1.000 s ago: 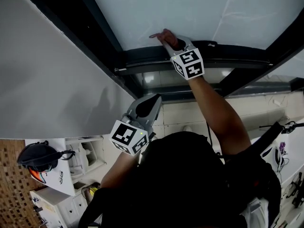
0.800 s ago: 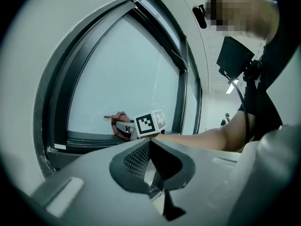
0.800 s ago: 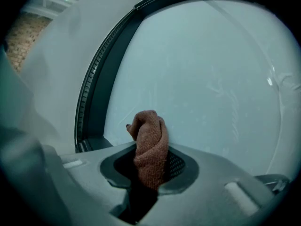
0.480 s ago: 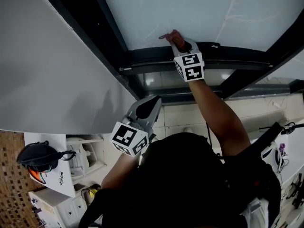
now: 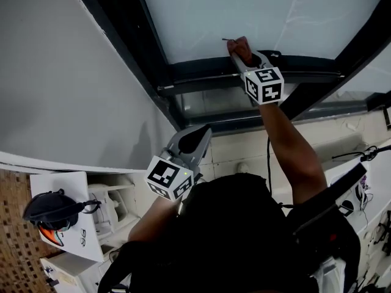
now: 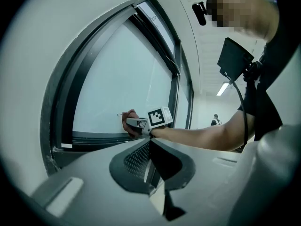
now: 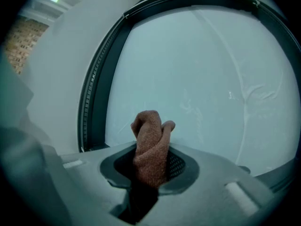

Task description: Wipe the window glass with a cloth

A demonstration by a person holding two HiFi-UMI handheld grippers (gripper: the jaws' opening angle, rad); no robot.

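Note:
The window glass (image 5: 244, 11) is a pale frosted pane in a dark frame (image 5: 201, 72). My right gripper (image 5: 244, 49) is raised to the pane's bottom edge, shut on a reddish-brown cloth (image 5: 239, 43) whose bunched end presses against the glass. In the right gripper view the cloth (image 7: 151, 145) sticks up from between the jaws in front of the glass (image 7: 197, 79). My left gripper (image 5: 197, 133) hangs lower, near my chest, shut with nothing in it, away from the pane. The left gripper view shows the right gripper (image 6: 136, 124) and cloth (image 6: 128, 117) at the sill.
A white wall (image 5: 61, 90) runs along the left of the frame. A dark slanted mullion (image 5: 342, 54) borders the pane at right. Below left, a dark helmet-like object (image 5: 52, 209) rests on a white cabinet (image 5: 79, 237). A distant person (image 6: 215, 120) stands down the corridor.
My right gripper has slid to the right along the bottom edge of the glass with the cloth. The left gripper has stayed in place.

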